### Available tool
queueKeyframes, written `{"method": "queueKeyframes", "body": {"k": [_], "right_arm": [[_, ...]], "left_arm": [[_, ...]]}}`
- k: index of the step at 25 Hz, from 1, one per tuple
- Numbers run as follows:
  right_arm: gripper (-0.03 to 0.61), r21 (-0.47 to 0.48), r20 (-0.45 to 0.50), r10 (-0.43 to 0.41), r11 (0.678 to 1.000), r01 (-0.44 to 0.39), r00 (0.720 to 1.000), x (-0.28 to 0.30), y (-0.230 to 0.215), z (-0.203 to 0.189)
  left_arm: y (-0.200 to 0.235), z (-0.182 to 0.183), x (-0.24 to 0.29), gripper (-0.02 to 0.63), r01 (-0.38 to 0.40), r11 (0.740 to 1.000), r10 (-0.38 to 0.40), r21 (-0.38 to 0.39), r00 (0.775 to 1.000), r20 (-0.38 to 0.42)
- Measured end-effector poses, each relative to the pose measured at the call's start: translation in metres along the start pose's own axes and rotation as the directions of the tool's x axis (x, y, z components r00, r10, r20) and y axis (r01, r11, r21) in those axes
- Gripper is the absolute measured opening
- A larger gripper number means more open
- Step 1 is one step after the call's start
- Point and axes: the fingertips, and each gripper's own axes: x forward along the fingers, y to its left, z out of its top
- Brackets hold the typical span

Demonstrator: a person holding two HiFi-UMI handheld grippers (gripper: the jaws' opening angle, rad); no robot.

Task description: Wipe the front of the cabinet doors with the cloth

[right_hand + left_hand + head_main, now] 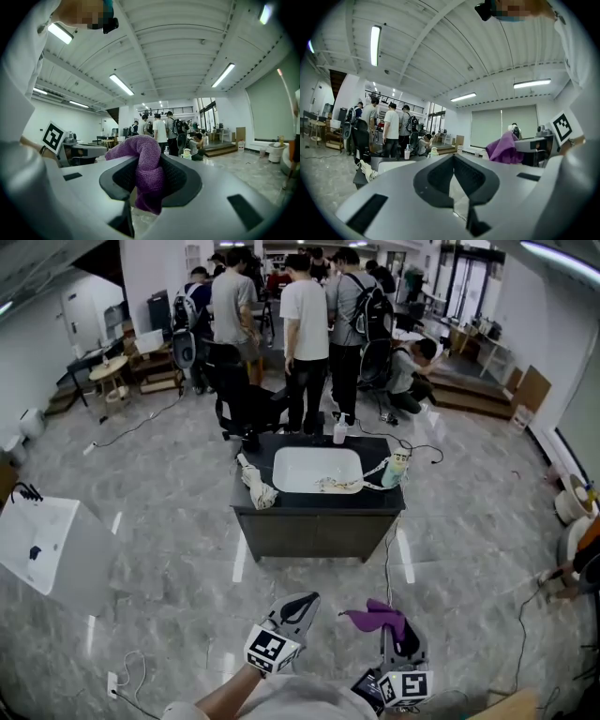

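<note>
The dark cabinet [314, 532] with a white sink [317, 468] in its top stands in the middle of the floor, its doors facing me. Both grippers are held low and close to me, well short of it. My right gripper [394, 632] is shut on the purple cloth [377, 616], which bunches over the jaws and hangs down between them [149, 180]. My left gripper [298, 607] is shut with nothing in it, its jaws meeting in a seam [453, 161]. In the left gripper view the cloth [505, 147] shows to the right and the cabinet [363, 177] low on the left.
A white rag [255, 482], a clear bottle [339, 431] and a pale green bottle [397, 468] stand on the cabinet top. Several people [305, 324] and an office chair [239, 399] are just behind it. A white box [42, 540] sits left; cables lie on the marble floor [159, 549].
</note>
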Motion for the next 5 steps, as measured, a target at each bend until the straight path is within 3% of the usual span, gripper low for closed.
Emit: {"method": "queueKeyframes", "body": {"k": [5], "right_arm": [[0.13, -0.013, -0.026, 0.007, 1.0, -0.008, 1.0, -0.064, -0.033, -0.006]], "left_arm": [[-0.082, 0.001, -0.011, 0.006, -0.009, 0.999, 0.01, -0.032, 1.0, 0.009]]}}
